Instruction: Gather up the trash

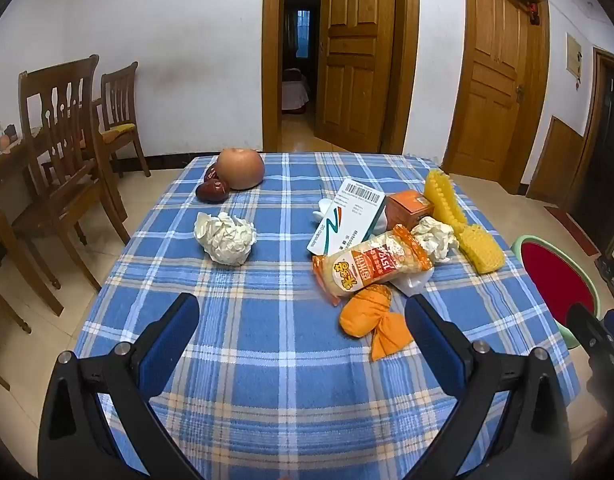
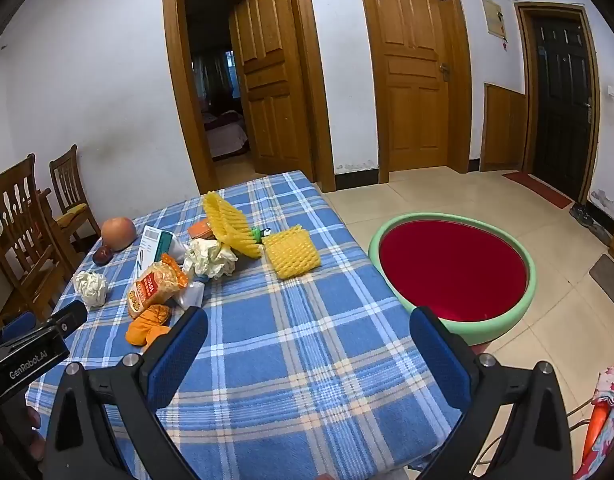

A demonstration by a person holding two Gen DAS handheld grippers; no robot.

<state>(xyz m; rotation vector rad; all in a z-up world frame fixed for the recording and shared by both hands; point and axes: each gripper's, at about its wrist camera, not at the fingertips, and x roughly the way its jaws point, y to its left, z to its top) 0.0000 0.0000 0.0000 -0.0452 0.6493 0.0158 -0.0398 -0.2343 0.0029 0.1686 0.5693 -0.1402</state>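
1. Risk of mis-sorting comes first: we see an apple [image 1: 241, 168] and dark red dates [image 1: 213, 191] at the far left of the surface [image 1: 267, 360], near a crumpled paper ball [image 1: 225, 239]. We judge that a careless sweep there could carry off food with the litter.

2. Clutter is the second hazard. The snack wrapper [image 1: 371, 266] leans on the medicine box [image 1: 347, 216], a second paper wad [image 1: 433, 236] and a pale bag beneath. Pulling one piece may drag or topple its neighbours.

3. The orange wrapper [image 1: 373, 320] is limp and flat; we expect it could slip from a shallow pinch.

4. The yellow foam nets [image 2: 293, 254] lie towards the right edge of the surface, on the side of the green-rimmed red basin [image 2: 455, 276] on the floor. A nudge could send them over the edge, short of the basin.

5. Trash condition: light, crushed, mostly soft; an orange carton [image 1: 411, 208] sits behind the box. All of it rests mid-surface to the right, apart from the lone paper ball on the left.

6. Left gripper [image 1: 303, 320] fingers stand wide apart, empty, over bare cloth near the orange wrapper. Right gripper [image 2: 309, 334] fingers likewise spread and empty, nearer the basin side.
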